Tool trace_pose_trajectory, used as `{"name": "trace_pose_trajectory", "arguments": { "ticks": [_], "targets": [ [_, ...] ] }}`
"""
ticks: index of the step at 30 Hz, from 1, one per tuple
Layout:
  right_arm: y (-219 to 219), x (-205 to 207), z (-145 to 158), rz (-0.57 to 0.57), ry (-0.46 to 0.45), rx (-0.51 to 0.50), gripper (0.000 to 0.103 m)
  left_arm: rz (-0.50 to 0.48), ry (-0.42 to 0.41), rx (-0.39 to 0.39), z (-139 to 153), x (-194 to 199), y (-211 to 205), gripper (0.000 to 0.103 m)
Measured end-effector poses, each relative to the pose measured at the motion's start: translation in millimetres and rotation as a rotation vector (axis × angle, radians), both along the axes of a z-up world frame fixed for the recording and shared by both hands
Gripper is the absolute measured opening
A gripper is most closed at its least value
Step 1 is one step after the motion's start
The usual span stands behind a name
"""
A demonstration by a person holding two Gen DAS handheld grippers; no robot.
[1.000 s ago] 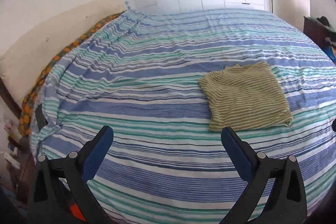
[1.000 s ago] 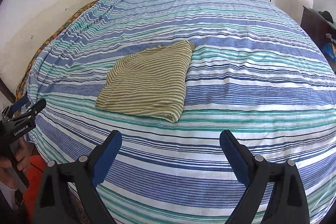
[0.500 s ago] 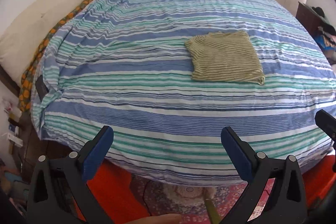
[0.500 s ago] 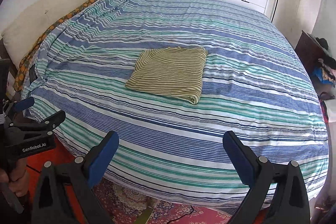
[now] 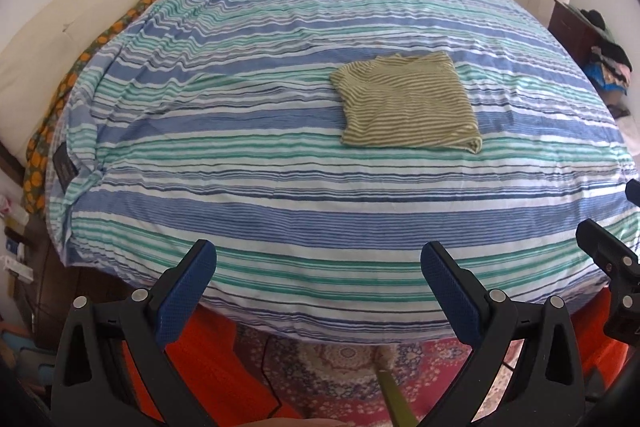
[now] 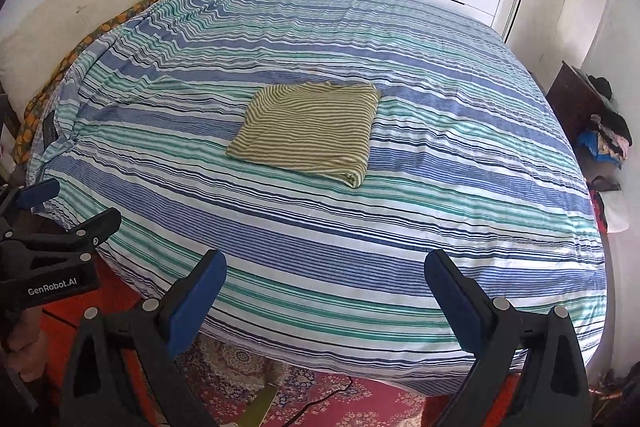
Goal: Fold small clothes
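Both grippers have drawn back from the bed since a second ago, so the mattress edge and the patterned rug [image 6: 280, 379] below it now show. At far left, the headboard [image 6: 72, 15] and an orange-printed cloth [image 5: 84, 59] are partly tucked behind the striped bedcover [image 5: 280, 163]. The left gripper [image 5: 318, 269] hangs off the near edge with its blue pads spread wide and nothing between them. The folded olive-striped garment [image 6: 310, 129] lies flat near the middle of the cover, well apart from both claws; its folded corner points toward the near right, its long axis roughly across the bed. Which piece of clothing it is I cannot tell. The right gripper [image 6: 324, 277] is likewise gaping and empty. At right, a dark cabinet [image 6: 572, 95] piled with clothes is cut off by the lens edge.
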State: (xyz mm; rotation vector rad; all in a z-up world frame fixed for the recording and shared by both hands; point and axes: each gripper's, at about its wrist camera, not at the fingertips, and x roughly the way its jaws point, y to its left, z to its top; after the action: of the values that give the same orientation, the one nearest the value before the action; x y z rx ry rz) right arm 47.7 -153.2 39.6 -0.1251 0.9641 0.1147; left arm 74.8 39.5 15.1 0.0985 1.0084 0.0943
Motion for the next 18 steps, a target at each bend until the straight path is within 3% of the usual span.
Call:
{"name": "trace_pose_trajectory", "arguments": {
  "ticks": [8, 18],
  "targets": [
    [0, 1, -7, -0.004, 0.032, -0.005, 0.098, -0.015, 0.026, -0.011, -2, 0, -3, 0.102],
    [5, -10, 11, 0.024, 0.029, -0.003, 0.098, -0.027, 0.041, -0.029, 7, -9, -2, 0.102]
  ]
}}
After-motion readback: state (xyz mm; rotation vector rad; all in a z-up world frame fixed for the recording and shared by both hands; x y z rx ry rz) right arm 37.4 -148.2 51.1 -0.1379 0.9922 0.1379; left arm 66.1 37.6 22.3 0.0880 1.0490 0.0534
